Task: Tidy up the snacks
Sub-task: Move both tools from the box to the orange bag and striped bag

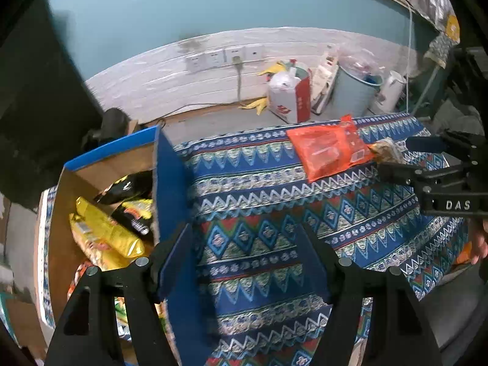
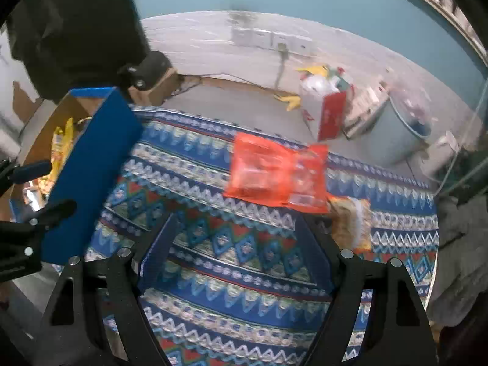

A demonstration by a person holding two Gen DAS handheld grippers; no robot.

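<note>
An orange-red snack packet (image 1: 328,150) lies on the patterned tablecloth (image 1: 262,213); it also shows in the right wrist view (image 2: 276,174). A small tan snack bag (image 2: 350,224) lies beside it, just past my right gripper's right finger; it also shows in the left wrist view (image 1: 386,150). A blue cardboard box (image 1: 166,183) at the left holds yellow (image 1: 105,238) and black (image 1: 128,189) snack bags. My left gripper (image 1: 244,262) is open and empty beside the box wall. My right gripper (image 2: 236,248) is open and empty, short of the orange packet.
The right gripper (image 1: 393,157) enters the left wrist view from the right. On the floor behind the table stand a white-and-red bag (image 1: 289,96), a grey bin (image 1: 355,91) and a white kettle (image 1: 392,91). The table edge runs behind the orange packet.
</note>
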